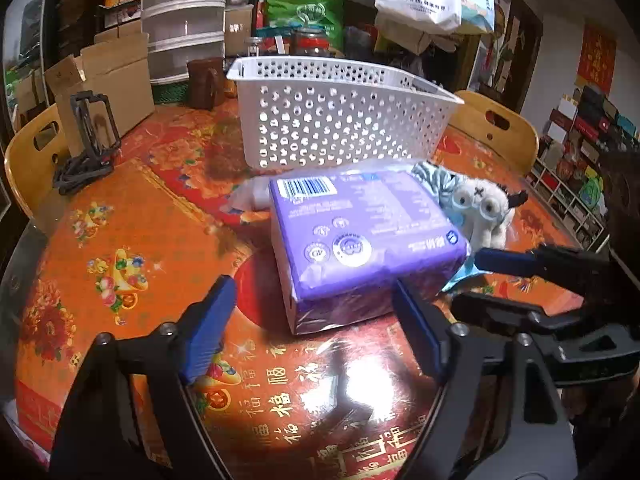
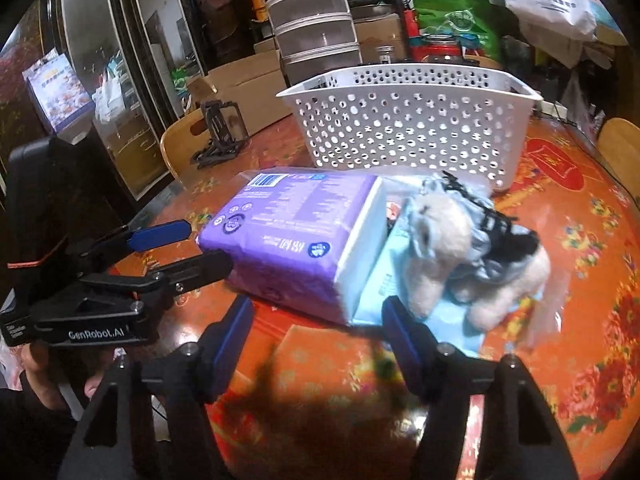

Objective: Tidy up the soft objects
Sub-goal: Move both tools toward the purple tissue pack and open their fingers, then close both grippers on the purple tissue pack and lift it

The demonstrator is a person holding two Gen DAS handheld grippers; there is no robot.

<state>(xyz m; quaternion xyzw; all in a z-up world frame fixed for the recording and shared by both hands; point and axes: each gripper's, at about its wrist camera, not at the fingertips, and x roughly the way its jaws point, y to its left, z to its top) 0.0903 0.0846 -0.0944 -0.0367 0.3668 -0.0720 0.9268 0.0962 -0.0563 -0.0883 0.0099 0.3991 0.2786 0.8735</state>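
Observation:
A purple tissue pack (image 1: 360, 232) (image 2: 296, 228) lies on the red and orange tablecloth in front of a white perforated basket (image 1: 340, 128) (image 2: 408, 128). A white and blue plush toy (image 1: 480, 204) (image 2: 440, 248) lies against the pack's right side on a light blue packet (image 2: 380, 288). My left gripper (image 1: 316, 320) is open, with the pack's near corner between its blue pads; the left pad stands clear of it. My right gripper (image 2: 320, 320) is open around the pack's other near corner. Each gripper shows in the other view, the right gripper (image 1: 480, 280) and the left gripper (image 2: 200, 248).
A black folding stand (image 1: 90, 136) and cardboard boxes (image 1: 116, 76) stand at the table's back left. Wooden chair backs (image 1: 496, 128) (image 1: 32, 160) flank the table. Clear stacked drawers (image 1: 184, 16), jars and bags crowd the space behind the basket.

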